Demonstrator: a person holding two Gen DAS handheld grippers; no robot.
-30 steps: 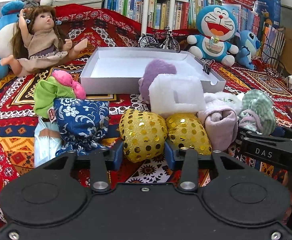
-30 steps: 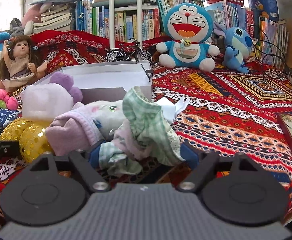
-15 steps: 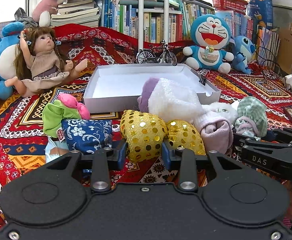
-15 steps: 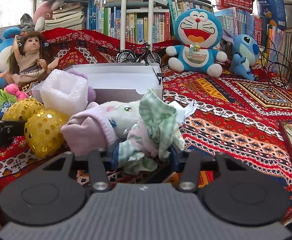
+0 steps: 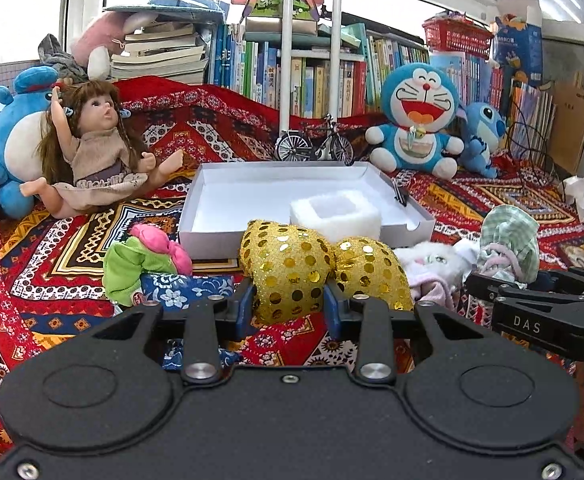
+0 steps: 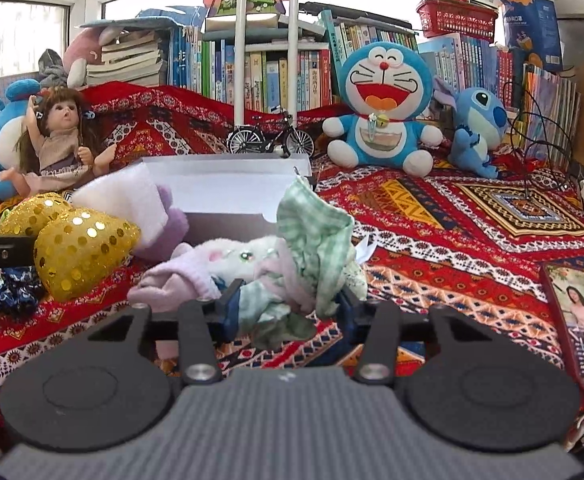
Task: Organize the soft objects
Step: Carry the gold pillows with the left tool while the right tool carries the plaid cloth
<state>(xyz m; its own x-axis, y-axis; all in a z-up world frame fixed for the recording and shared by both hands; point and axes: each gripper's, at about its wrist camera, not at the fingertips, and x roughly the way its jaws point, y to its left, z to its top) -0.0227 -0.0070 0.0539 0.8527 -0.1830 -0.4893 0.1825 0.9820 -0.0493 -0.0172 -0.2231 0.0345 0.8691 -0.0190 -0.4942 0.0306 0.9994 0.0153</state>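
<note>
My left gripper (image 5: 289,297) is shut on the left lobe of a gold sequinned soft toy (image 5: 292,260), held a little above the patterned red cloth. My right gripper (image 6: 290,300) is shut on a white plush toy (image 6: 248,254) in a pale purple garment and a green checked hat (image 6: 311,228). In the right wrist view the gold toy (image 6: 80,248) hangs at the left. An open white box (image 5: 212,236) lies behind both toys. A white fluffy block (image 5: 335,216) with a purple part (image 6: 172,228) sits at the box's near edge.
A green and pink soft toy (image 5: 140,260) and a blue floral pouch (image 5: 184,288) lie left of the gold toy. A doll (image 5: 92,152), a model bicycle (image 5: 315,146), a Doraemon plush (image 5: 415,120) and a blue plush (image 5: 479,136) ring the box. A phone (image 6: 579,320) lies at the right.
The right gripper's jaws closed onto the plush toy. Both grippers then rose with their toys, so more of the box's inside shows.
</note>
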